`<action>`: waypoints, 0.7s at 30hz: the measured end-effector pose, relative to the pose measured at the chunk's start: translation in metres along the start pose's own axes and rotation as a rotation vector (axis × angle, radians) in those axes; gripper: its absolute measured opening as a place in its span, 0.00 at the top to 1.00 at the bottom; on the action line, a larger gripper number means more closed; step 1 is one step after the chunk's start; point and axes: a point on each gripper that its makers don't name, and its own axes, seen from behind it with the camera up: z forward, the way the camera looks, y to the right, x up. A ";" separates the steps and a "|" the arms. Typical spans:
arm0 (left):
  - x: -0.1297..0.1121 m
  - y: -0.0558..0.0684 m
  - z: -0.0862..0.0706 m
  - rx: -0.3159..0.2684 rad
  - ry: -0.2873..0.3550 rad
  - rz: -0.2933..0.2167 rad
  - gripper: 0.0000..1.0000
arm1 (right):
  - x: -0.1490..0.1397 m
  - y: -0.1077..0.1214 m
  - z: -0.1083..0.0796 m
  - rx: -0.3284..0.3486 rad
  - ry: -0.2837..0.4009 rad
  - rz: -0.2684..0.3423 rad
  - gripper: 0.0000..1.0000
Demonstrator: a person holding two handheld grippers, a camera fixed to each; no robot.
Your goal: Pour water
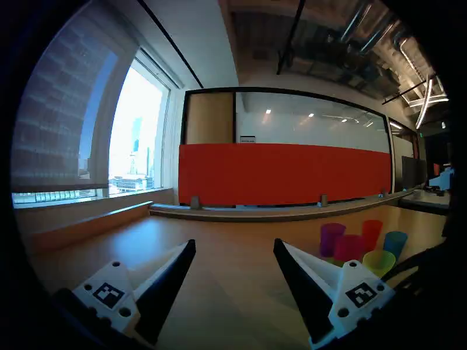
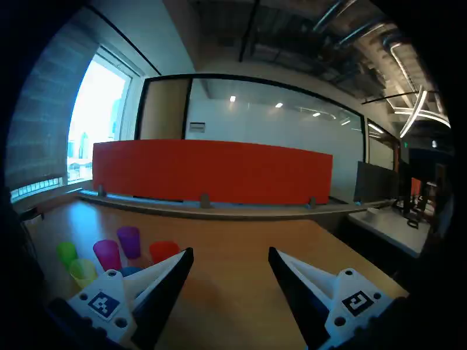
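In the left gripper view my left gripper point(image 1: 234, 245) stands open over the wooden table point(image 1: 233, 291), nothing between its fingers. To its right stand several plastic cups: purple point(image 1: 331, 238), magenta point(image 1: 348, 247), red point(image 1: 371, 233), blue point(image 1: 394, 244) and yellow-green point(image 1: 379, 262). In the right gripper view my right gripper point(image 2: 230, 252) is open too and holds nothing. The cups sit to its left: green point(image 2: 66, 253), yellow-green point(image 2: 82, 271), magenta point(image 2: 107, 254), purple point(image 2: 129, 241), red point(image 2: 163, 251); a blue cup point(image 2: 129, 271) is partly hidden behind the left finger.
An orange divider panel point(image 1: 284, 174) runs along the table's far edge, with a glass wall behind it. A bright window point(image 1: 135, 140) lies to the left. A second desk with monitors point(image 2: 411, 195) stands to the right.
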 end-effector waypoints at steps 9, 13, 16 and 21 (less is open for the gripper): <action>-0.007 -0.002 0.001 0.001 -0.013 0.005 0.01 | 0.000 0.002 -0.002 -0.005 0.002 0.002 0.01; -0.009 -0.001 0.001 0.000 -0.019 0.015 0.01 | 0.000 0.001 -0.001 -0.002 0.001 0.003 0.01; -0.010 0.000 0.002 -0.003 -0.027 0.014 0.01 | 0.000 0.001 -0.001 -0.002 0.002 0.003 0.01; -0.010 0.000 0.003 -0.003 -0.031 0.016 0.01 | 0.001 0.000 -0.002 0.002 0.004 0.011 0.01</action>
